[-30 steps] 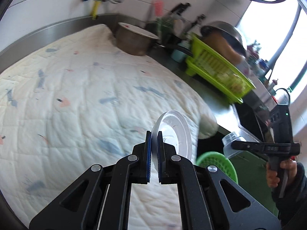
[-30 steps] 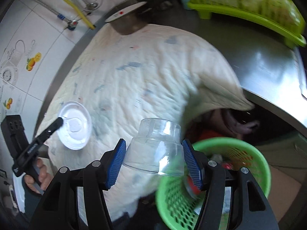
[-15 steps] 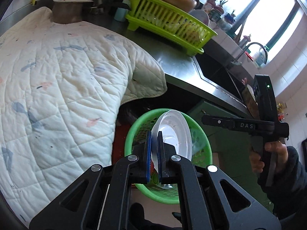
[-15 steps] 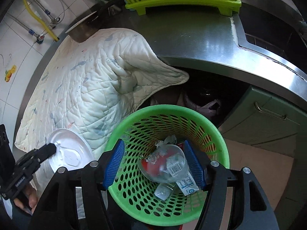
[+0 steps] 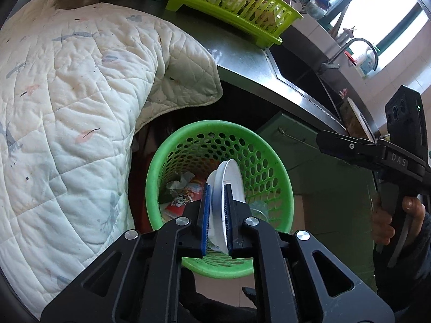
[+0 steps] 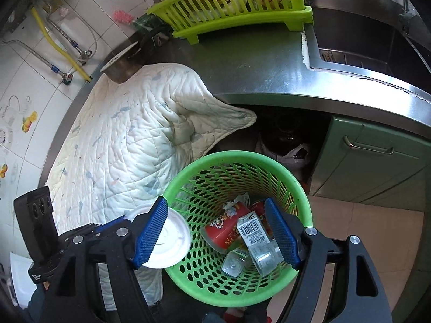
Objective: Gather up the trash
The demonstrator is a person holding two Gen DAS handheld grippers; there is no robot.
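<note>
1. Between the blue pads of the left claw (image 5: pixel 215 215) stands a white plastic lid (image 5: pixel 229 180), on edge, its flat faces turned toward the pads. The jaws are just starting to part; a thin gap shows on each side, so the lid looks barely held, if at all.
2. Straight below that lid is the green basket (image 5: pixel 269 161), on the floor in front of the counter. The lid's long axis points down into the mouth, well inside the rim. My judgement: letting go is all the next move needs, since the lid lies over the opening and not over the floor.
3. Over the same basket, the right claw (image 6: pixel 219 232) has its jaws wide and opening further, with nothing between them. Below it lie a clear cup (image 6: pixel 265 255), a red wrapper (image 6: pixel 226 228) and a small barcoded carton (image 6: pixel 252 231), all at the bottom.
4. From the right wrist view the lid (image 6: pixel 168 242) sits at the basket's left rim, partly over the edge. The left claw is the one that has the remaining piece; the right has nothing left to drop.
5. Beside the basket, a white quilted cloth (image 5: pixel 80 94) covers the counter, one corner hanging over the edge.
6. Farther back are a steel pot (image 6: pixel 121 67), a lime dish rack (image 5: pixel 229 2), and the sink (image 6: pixel 363 40).
</note>
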